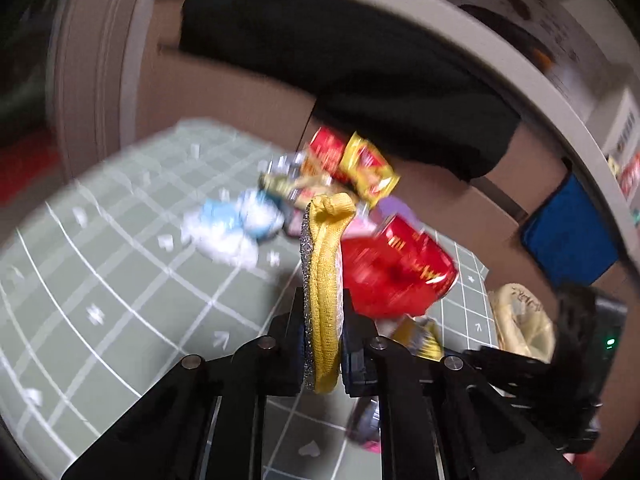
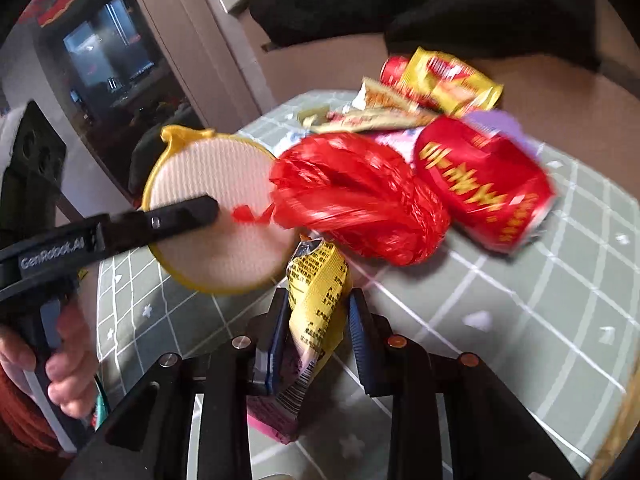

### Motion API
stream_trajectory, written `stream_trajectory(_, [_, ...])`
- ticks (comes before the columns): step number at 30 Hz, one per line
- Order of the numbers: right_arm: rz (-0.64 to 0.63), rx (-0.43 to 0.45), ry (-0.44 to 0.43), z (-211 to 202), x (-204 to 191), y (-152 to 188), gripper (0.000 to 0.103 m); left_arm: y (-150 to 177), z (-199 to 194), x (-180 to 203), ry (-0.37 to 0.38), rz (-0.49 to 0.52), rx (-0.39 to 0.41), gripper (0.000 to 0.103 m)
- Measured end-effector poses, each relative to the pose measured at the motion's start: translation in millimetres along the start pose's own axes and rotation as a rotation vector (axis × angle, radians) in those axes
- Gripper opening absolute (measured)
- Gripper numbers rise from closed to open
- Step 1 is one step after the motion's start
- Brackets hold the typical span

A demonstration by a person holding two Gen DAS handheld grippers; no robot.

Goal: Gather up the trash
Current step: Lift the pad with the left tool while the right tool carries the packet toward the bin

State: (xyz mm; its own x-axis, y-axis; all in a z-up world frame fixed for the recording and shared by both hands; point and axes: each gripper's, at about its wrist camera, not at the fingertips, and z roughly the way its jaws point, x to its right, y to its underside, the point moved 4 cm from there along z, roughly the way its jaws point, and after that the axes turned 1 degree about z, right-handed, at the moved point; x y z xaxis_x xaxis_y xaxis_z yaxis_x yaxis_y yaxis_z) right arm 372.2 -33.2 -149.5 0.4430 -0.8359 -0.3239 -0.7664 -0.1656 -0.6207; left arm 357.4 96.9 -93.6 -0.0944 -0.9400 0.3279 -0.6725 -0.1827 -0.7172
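A counter (image 2: 560, 340) covered by a green, white-gridded cloth is seen, with a heap of trash at its far side: a red plastic bag (image 2: 360, 204), a crushed red can (image 2: 484, 184) and yellow wrappers (image 2: 452, 80). A round yellow-rimmed scouring pad (image 1: 326, 292) is clamped edgewise in the left gripper (image 1: 324, 340), lifted clear of the cloth. A yellow snack packet (image 2: 316, 312) is stood between the jaws of the right gripper (image 2: 316, 336); whether it is pinched cannot be told. The packet could slip out if that hold is loose. Both tools are pitched downward, the left handle gripped by a hand (image 2: 60, 364).
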Motion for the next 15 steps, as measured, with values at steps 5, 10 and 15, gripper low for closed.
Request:
stream_trajectory(5, [-0.006,0.098,0.002,-52,6,1,0.027,-11,-34,54,-0.056,0.151,0.107,0.014])
stream_trajectory(10, [-0.026,0.211,0.047,-109,16,-2,0.027,-13,-63,110,-0.036,0.254,0.176,0.014])
stream_trajectory(15, [-0.030,0.337,0.159,-171,42,-3,0.027,-11,-72,158,0.086,0.276,0.174,0.014])
